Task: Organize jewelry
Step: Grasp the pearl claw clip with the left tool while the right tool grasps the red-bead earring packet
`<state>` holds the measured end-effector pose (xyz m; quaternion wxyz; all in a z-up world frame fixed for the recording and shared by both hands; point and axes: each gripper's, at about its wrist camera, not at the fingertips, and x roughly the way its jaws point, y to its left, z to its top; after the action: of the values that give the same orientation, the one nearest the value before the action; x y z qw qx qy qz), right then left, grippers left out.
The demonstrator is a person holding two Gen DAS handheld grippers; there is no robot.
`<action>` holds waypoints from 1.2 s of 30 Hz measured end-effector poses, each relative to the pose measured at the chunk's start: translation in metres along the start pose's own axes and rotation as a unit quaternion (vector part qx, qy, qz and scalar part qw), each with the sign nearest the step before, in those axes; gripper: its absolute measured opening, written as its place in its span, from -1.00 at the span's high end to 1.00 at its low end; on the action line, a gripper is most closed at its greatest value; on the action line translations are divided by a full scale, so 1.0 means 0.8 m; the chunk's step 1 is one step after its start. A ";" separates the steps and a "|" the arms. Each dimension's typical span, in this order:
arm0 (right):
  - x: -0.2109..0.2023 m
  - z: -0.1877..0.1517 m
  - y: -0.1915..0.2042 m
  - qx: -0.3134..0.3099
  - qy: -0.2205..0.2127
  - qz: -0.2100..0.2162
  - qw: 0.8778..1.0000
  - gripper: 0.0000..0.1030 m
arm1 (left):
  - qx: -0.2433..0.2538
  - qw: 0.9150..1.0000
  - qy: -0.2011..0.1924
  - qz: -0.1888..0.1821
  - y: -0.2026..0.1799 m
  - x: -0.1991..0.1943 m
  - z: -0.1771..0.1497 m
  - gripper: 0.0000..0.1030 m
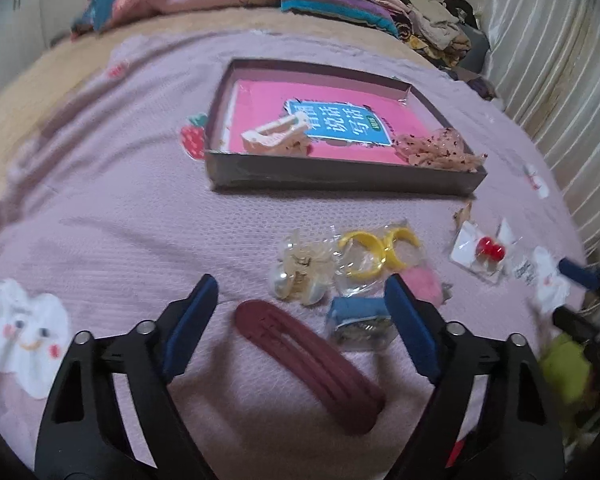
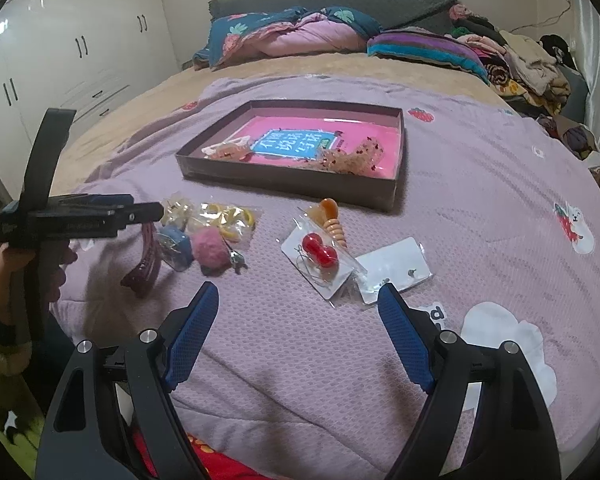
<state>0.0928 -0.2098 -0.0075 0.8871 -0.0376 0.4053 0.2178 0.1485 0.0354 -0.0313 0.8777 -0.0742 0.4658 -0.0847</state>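
Bare bedspread right of tray; both tongs spread, empty

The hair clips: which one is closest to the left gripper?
The long dark red hair clip, lying on the bedspread between the open left gripper. The cream claw clip is far off inside the box; the pearl clip lies just beyond.

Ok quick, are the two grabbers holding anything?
Left gripper: open, holding nothing, over the dark red hair clip.
Right gripper: open, empty.
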 end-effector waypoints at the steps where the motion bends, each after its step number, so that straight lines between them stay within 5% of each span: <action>1: 0.003 0.000 -0.002 0.002 0.003 0.000 1.000 -0.57 | -0.006 1.000 0.004 -0.008 0.002 0.004 0.002 -0.37; 5: 0.017 0.002 -0.008 0.001 0.011 -0.005 1.000 -0.57 | -0.005 1.000 0.015 -0.003 0.002 0.020 0.009 -0.17; 13: 0.052 0.010 -0.013 -0.020 0.031 -0.030 0.999 -0.57 | 0.002 0.999 0.041 -0.002 -0.003 0.045 0.007 -0.08; 19: 0.070 0.015 -0.011 -0.040 0.036 -0.036 0.998 -0.57 | -0.015 0.999 0.042 -0.008 0.010 0.047 0.010 0.38; 26: 0.085 0.027 -0.018 -0.042 0.040 -0.029 0.998 -0.52 | -0.022 0.999 0.033 -0.003 0.020 0.039 0.011 0.38; 33: 0.098 0.028 -0.016 -0.044 0.059 -0.014 0.997 0.30 | -0.040 0.999 0.016 0.006 0.037 0.023 0.015 0.38; 36: 0.094 0.023 -0.008 -0.047 0.056 -0.002 0.997 0.43 | -0.045 0.999 0.008 0.010 0.042 0.015 0.016 0.38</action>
<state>0.1520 -0.1846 -0.0512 0.8606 -0.0923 0.4436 0.2328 0.1685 0.0664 -0.0407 0.8706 -0.1083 0.4768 -0.0550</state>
